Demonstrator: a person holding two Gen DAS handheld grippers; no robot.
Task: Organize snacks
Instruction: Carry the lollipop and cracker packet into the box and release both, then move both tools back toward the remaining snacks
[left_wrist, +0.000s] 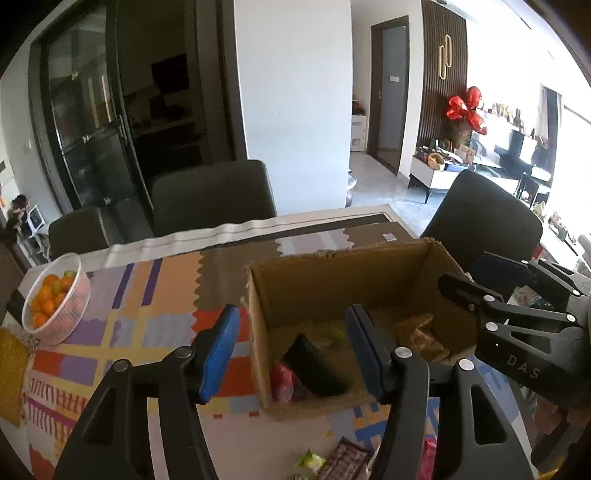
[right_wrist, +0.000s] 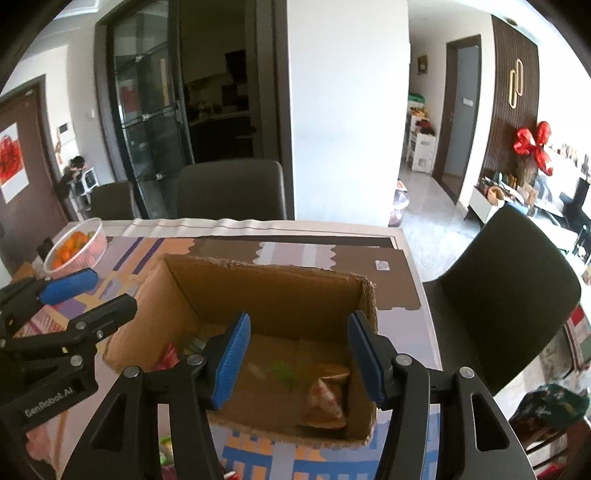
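Note:
An open cardboard box (left_wrist: 314, 280) stands on the patterned tablecloth; it also shows in the right wrist view (right_wrist: 266, 295). Inside lie a black packet (left_wrist: 314, 369), a red packet (left_wrist: 282, 380), a green packet (right_wrist: 286, 371) and a brown crinkly packet (right_wrist: 327, 397). My left gripper (left_wrist: 291, 354) is open and empty, above the box's near left corner. My right gripper (right_wrist: 299, 356) is open and empty, above the box's near wall. Loose snacks (left_wrist: 345, 461) lie on the cloth in front of the box.
A white bowl of oranges (left_wrist: 55, 299) stands at the table's left. Dark chairs (right_wrist: 231, 190) stand behind the table and one (right_wrist: 506, 295) at its right end. A flattened cardboard sheet (right_wrist: 369, 269) lies behind the box.

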